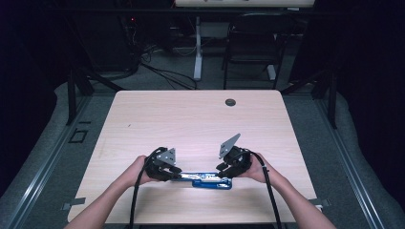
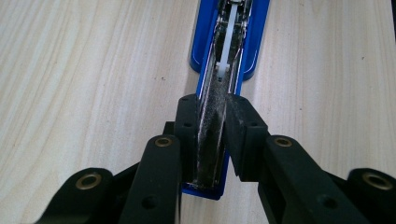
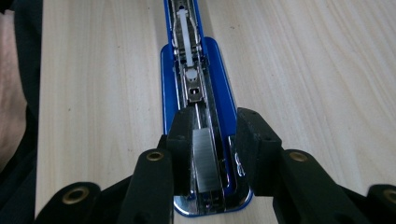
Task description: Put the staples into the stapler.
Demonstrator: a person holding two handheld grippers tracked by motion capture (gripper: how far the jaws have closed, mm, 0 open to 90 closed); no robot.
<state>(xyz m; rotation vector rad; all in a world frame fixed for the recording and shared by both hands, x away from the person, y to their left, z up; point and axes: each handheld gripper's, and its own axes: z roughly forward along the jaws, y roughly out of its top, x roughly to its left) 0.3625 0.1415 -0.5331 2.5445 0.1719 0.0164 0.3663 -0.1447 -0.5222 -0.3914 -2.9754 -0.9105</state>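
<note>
Lying along the near edge of the pale wood-grain table [image 1: 191, 119], its long axis running left to right: a blue plastic and chrome stapler [image 1: 210, 180], opened flat between both tools. Clenching the left end, the left gripper [image 2: 212, 135], black jaws pinching the upright dull metal arm, its surface scuffed and speckled. Straddling the right end, the right gripper [image 3: 212, 154], jaws set around the open magazine channel and the silvery strip of staples [image 3: 205, 161] lying in it; whether pressing or merely bracketing, hard to tell, though seeming closed on the strip. Both hands equally near, meeting the stapler from opposite ends, so any seating of the staples likely turning on sliding along that left-right axis. Farther off, bare matte tabletop, a small dark round grommet [image 1: 230, 102] near the far edge, then a black chair [image 1: 253, 43] beyond.
</note>
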